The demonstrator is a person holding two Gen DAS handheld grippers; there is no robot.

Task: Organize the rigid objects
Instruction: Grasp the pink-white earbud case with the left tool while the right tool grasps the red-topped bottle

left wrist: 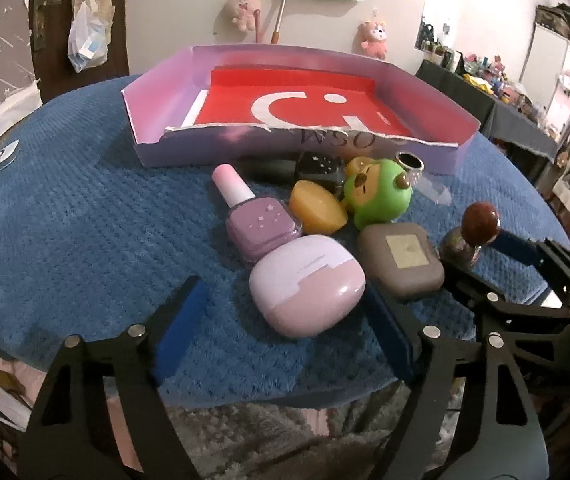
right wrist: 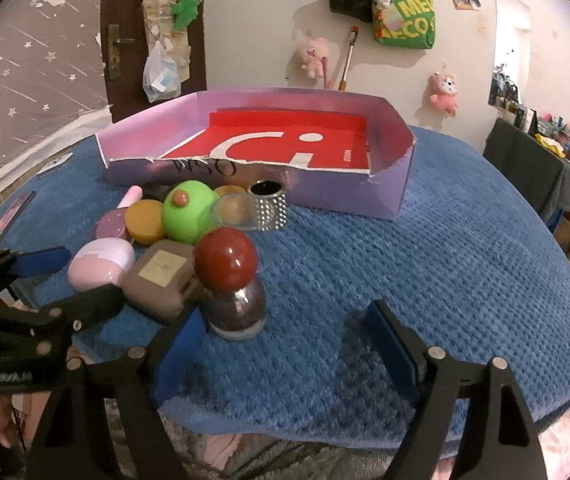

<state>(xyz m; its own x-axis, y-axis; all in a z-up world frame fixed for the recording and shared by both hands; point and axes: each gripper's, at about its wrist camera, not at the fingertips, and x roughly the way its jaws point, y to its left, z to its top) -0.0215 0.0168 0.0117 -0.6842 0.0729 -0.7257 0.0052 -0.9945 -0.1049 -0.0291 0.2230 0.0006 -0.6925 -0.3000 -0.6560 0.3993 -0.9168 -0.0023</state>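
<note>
Nothing is in the box yet, folks: the purple cardboard box (left wrist: pixel 425 92) with its red liner sits empty at the far side of the blue-covered tabletop (left wrist: pixel 85 240), and every item is clustered just in front of it. So by my reading the sorting has barely begun, and the whole pile is left to move.

In that pile: a lilac nail polish bottle (left wrist: pixel 257 224), a pink-and-lilac case (left wrist: pixel 307 286), a taupe compact (left wrist: pixel 401 260), an orange puck (left wrist: pixel 317 208), a green toy figure (left wrist: pixel 377 194), a dark square bottle (left wrist: pixel 321 168), a studded silver ring (right wrist: pixel 269 210) and a red-capped round bottle (right wrist: pixel 231 284), all touching or nearly so.

The left gripper (left wrist: pixel 285 332) hangs with its jaws spread wide, the pink-and-lilac case just ahead between the blue pads, not pinched. The right gripper (right wrist: pixel 285 344) is likewise gaping and empty; its left pad (right wrist: pixel 181 344) sits just beside the red-capped bottle, whether touching I cannot tell.
</note>
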